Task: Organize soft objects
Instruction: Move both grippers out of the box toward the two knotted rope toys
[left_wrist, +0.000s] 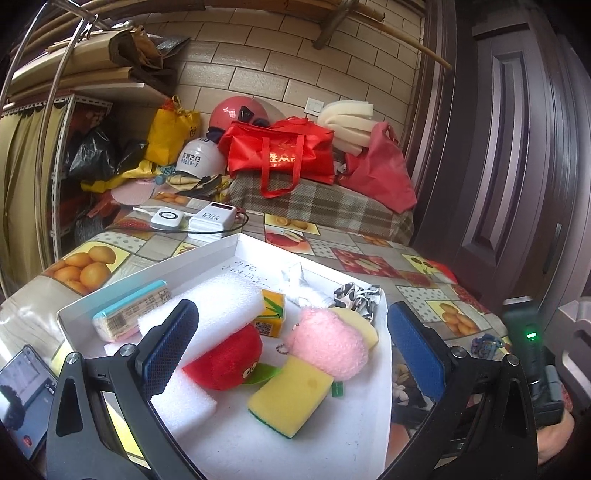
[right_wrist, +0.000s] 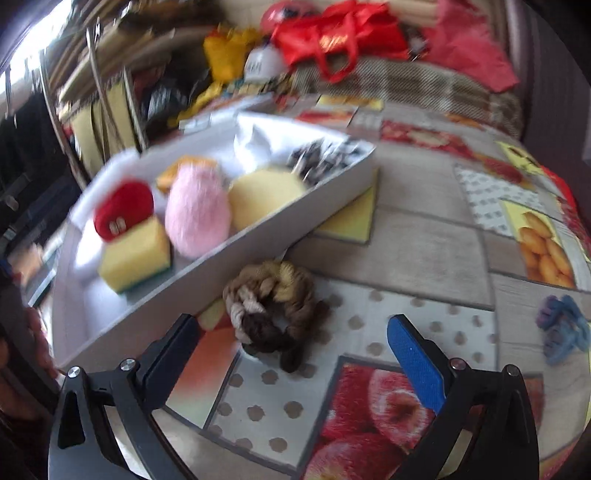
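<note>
Fluffy pink plush, glossy tablecloth

Layout: the tray rests on the tabletop. Inside it, the sponge lies at 6 o'clock of the plush ball; the scrunchie lies outside, on the tabletop, just beside the tray wall, the hair clip well apart at its 3 o'clock.

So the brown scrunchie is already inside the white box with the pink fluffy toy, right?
Not quite. The brown scrunchie is not in the white box; it lies on the tablecloth just outside the box's wall, in front of the open right gripper. The right wrist view shows this. The pink fluffy toy is indeed inside the box.
</note>
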